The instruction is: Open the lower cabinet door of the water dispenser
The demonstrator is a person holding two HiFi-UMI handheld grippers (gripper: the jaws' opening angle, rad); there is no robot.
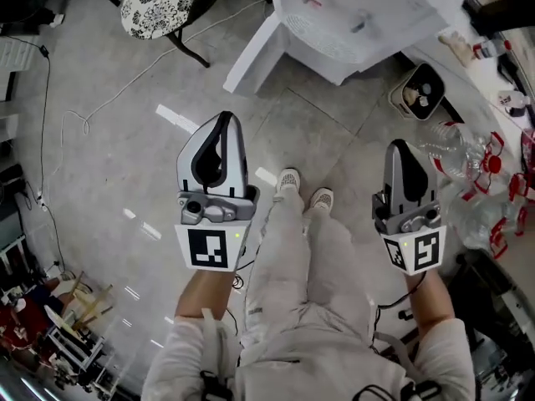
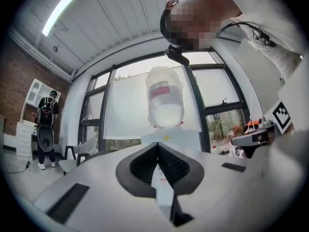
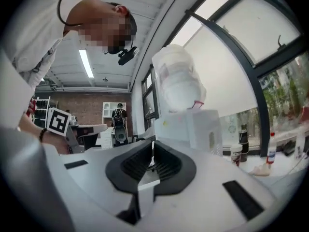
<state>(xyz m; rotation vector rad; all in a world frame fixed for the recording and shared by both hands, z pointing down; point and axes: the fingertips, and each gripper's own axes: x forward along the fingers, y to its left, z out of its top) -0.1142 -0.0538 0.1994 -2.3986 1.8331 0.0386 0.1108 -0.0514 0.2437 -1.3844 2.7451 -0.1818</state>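
- My left gripper (image 1: 223,119) is closed: in the left gripper view (image 2: 157,146) its two dark pads meet at the tips with nothing between them.
- My right gripper (image 1: 399,146) is closed too. In the right gripper view (image 3: 153,144) its two pads come together at the tips and hold nothing.
- I hold one gripper in each hand, side by side and apart, both pointing away from me. Each carries one marker cube: the left cube (image 1: 209,247) and the right cube (image 1: 415,251).
- There is one water dispenser (image 1: 351,15), white, standing on the floor (image 1: 109,165) at the far side, ahead of me and a little to the right. Neither gripper touches it.
- One upturned water bottle (image 2: 165,100) sits on top of the dispenser, and it shows in both gripper views.
- One white panel (image 1: 251,57) juts from the dispenser's left near corner. It may be the lower cabinet door standing open, but from straight above I cannot be sure.
- My two shoes (image 1: 288,180) stand between the grippers, nearer than the dispenser.
- One chair with a patterned seat (image 1: 159,2) stands far left, well apart from the dispenser.
- A cluster of clear plastic bottles (image 1: 456,153) lies to the right, just beside the right gripper in the head view. They overlap too much for me to count.
- One other person with a backpack (image 2: 47,129) stands far off in the room.
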